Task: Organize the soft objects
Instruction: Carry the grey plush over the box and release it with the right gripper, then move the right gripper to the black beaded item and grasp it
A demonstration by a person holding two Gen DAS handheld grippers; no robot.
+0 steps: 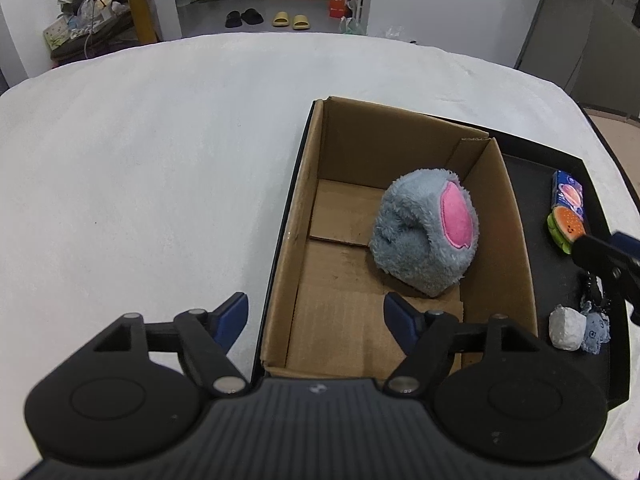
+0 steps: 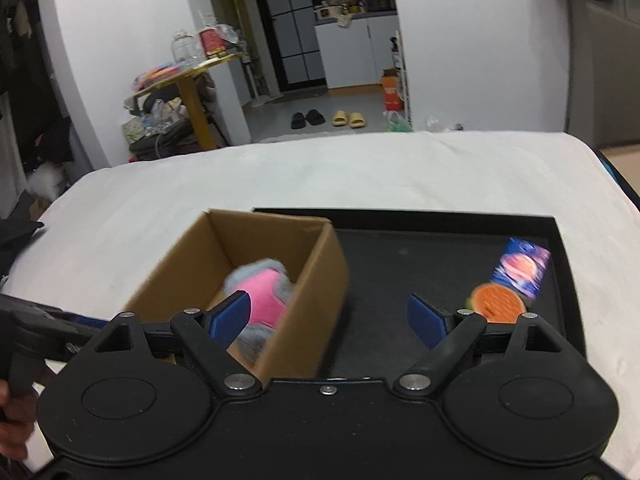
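The left gripper (image 1: 316, 314) hangs with its jaws spread wide and nothing between them, over the near left wall of the cardboard box (image 1: 516, 216); the right gripper (image 2: 330, 316) is likewise spread and empty, poised above the black tray (image 2: 400, 220) just right of the box. Nearest on the tray, at its right side, lie a small white crumpled lump (image 1: 566, 328) and, touching it, a little blue plush figure (image 1: 597, 330); both look light and squashy, and I judge a pinch across the middle of the body would hold either. Farther along sits a burger-shaped squishy toy (image 1: 564, 228), touching a blue printed packet (image 1: 566, 194) beyond it. The burger should compress easily, so closing across its flat faces seems safest; the packet looks smoother and may slip. Inside the box, against its right wall, rests a grey fluffy plush with a pink patch (image 1: 424, 236), soft, bulky, and already stowed. The box and tray stand on a white cloth-covered table (image 1: 160, 160).
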